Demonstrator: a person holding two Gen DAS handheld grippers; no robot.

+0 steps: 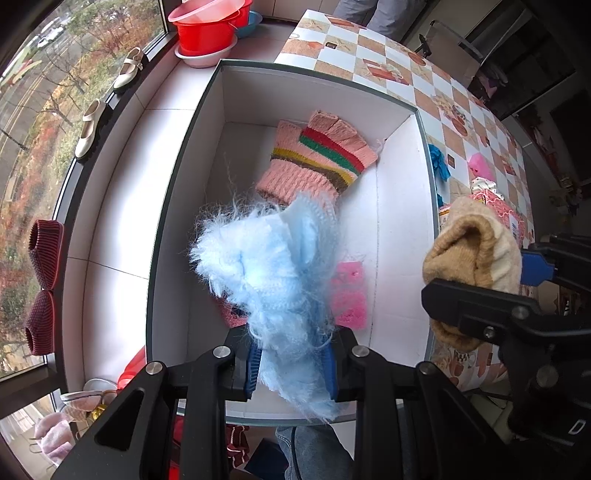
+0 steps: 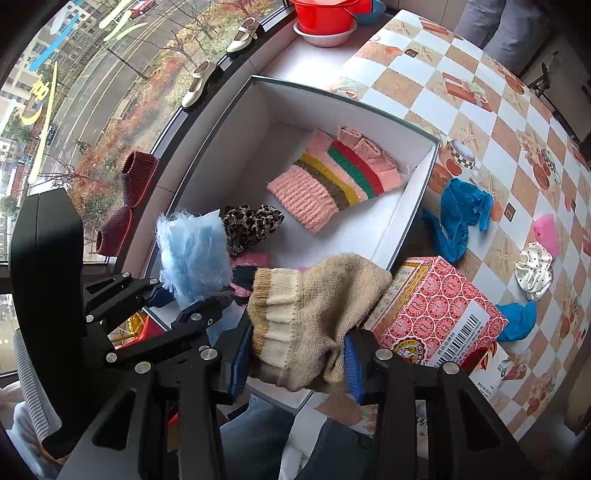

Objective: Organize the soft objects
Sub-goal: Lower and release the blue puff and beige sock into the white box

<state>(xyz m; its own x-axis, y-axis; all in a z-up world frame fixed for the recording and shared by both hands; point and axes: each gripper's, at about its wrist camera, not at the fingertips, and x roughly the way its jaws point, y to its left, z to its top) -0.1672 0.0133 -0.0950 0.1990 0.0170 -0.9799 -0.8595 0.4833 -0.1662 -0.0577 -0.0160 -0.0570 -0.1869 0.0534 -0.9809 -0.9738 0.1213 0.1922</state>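
Observation:
My left gripper (image 1: 291,365) is shut on a fluffy light-blue knit piece (image 1: 269,266) and holds it over the near end of a white open box (image 1: 402,221). It also shows in the right wrist view (image 2: 192,254). My right gripper (image 2: 293,363) is shut on a beige knit sock (image 2: 314,314), held above the box's near right edge; the sock also shows in the left wrist view (image 1: 476,258). In the box lie a pink striped knit glove (image 2: 332,177), a leopard-print scrunchie (image 2: 251,225) and a pink piece (image 1: 349,295).
On the checkered table (image 2: 461,103) lie a red patterned carton (image 2: 436,310), blue cloth pieces (image 2: 461,214), a white dotted scrunchie (image 2: 533,273) and a pink item (image 2: 546,229). Shoes (image 1: 88,129), dark red slippers (image 1: 42,288) and red basins (image 1: 207,33) sit on the window sill.

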